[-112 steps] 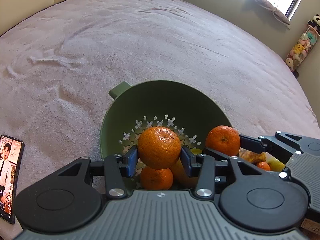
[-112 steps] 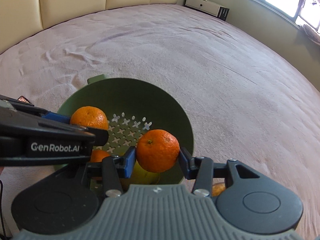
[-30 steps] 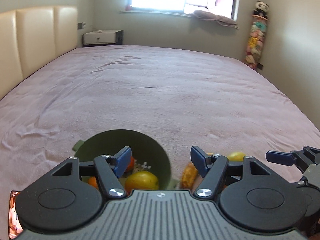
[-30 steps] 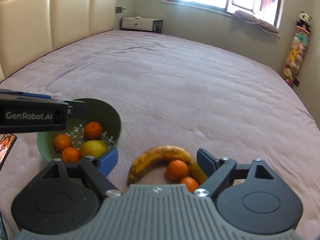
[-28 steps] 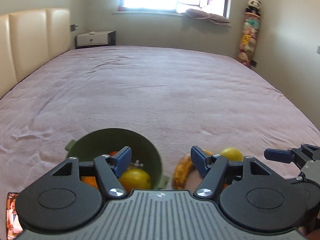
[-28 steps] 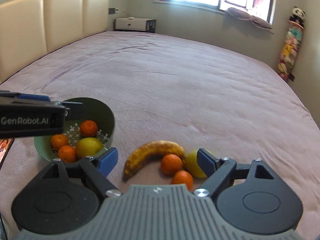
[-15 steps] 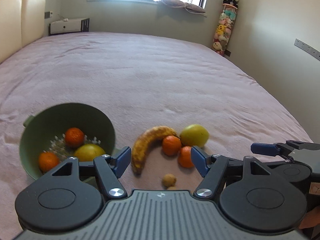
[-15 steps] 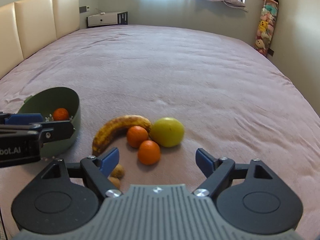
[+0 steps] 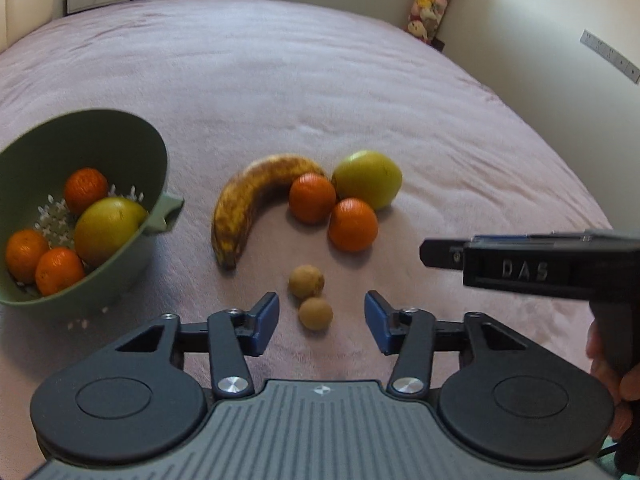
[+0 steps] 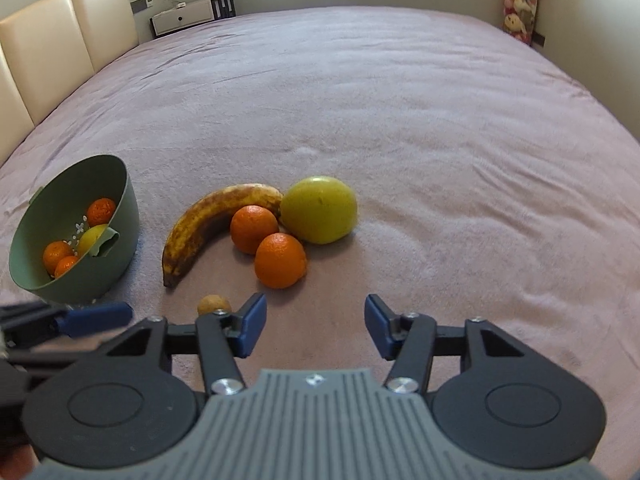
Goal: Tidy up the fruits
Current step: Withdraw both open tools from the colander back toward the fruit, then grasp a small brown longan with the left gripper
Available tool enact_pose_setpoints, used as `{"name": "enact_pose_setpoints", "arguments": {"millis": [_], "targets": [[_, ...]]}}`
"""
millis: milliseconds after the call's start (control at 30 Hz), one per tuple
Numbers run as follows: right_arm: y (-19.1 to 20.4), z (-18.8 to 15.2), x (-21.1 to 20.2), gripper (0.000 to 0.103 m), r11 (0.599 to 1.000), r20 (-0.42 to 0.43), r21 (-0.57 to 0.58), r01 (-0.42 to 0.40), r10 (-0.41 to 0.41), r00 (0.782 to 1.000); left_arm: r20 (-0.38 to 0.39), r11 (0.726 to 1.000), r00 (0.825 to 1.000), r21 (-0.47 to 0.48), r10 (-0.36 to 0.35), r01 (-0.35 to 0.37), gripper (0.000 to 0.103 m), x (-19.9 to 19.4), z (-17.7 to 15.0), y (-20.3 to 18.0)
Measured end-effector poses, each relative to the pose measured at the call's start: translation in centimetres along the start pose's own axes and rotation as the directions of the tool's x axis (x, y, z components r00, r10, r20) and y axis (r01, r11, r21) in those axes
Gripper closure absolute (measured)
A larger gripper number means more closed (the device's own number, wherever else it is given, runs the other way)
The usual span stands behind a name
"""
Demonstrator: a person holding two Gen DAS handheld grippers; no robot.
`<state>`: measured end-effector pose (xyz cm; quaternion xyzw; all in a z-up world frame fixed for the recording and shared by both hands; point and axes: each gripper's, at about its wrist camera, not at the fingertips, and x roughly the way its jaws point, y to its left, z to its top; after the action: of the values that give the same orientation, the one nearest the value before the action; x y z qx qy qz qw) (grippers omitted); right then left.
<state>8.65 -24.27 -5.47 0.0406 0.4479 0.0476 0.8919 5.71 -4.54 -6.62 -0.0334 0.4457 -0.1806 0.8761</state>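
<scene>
Only the left wrist view shows both small round brown fruits (image 9: 311, 298) between the left gripper's (image 9: 322, 323) closing, empty fingers; the right gripper's (image 10: 315, 325) fingers, likewise closing, are seen spread and empty.

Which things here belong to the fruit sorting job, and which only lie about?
Job: green colander bowl, banana, two loose mandarins, green-yellow citrus, two small brown fruits.
Lying about: plush toys, white cabinet, headboard.

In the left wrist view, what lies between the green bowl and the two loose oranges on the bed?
The spotted banana lies between the green bowl and the loose oranges; its far end touches the nearer-to-bowl orange. The right wrist view shows the same.
</scene>
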Motion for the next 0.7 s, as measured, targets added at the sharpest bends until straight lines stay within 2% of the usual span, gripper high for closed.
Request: {"name": "enact_pose_setpoints", "arguments": {"millis": [167, 300, 467, 600, 700], "targets": [[0.8, 0.1, 1.2, 0.063, 0.999, -0.026, -0.009, -0.043, 0.043, 0.999, -0.021, 1.000, 1.000, 0.005, -0.018, 0.018, 0.054, 1.3, -0.6, 0.1], [1.1, 0.2, 1.9, 0.063, 0.999, -0.041, -0.007, -0.053, 0.053, 0.998, -0.029, 1.000, 0.999, 0.004, -0.018, 0.018, 0.054, 2.4, -0.7, 0.1], [1.1, 0.1, 2.8, 0.064, 0.998, -0.064, 0.007, -0.066, 0.067, 0.996, -0.051, 0.999, 0.998, -0.044, -0.034, 0.032, 0.058, 3.9, -0.5, 0.6], [1.2, 0.0, 3.4, 0.064, 0.997, -0.079, 0.004, -0.082, 0.082, 0.993, -0.055, 0.998, 0.998, -0.053, -0.034, 0.031, 0.065, 4.6, -0.5, 0.8], [1.6, -0.1, 3.8, 0.070, 0.996, -0.080, -0.020, -0.090, 0.088, 0.993, -0.062, 0.998, 0.997, -0.061, -0.034, 0.030, 0.074, 4.6, -0.6, 1.1]]}}
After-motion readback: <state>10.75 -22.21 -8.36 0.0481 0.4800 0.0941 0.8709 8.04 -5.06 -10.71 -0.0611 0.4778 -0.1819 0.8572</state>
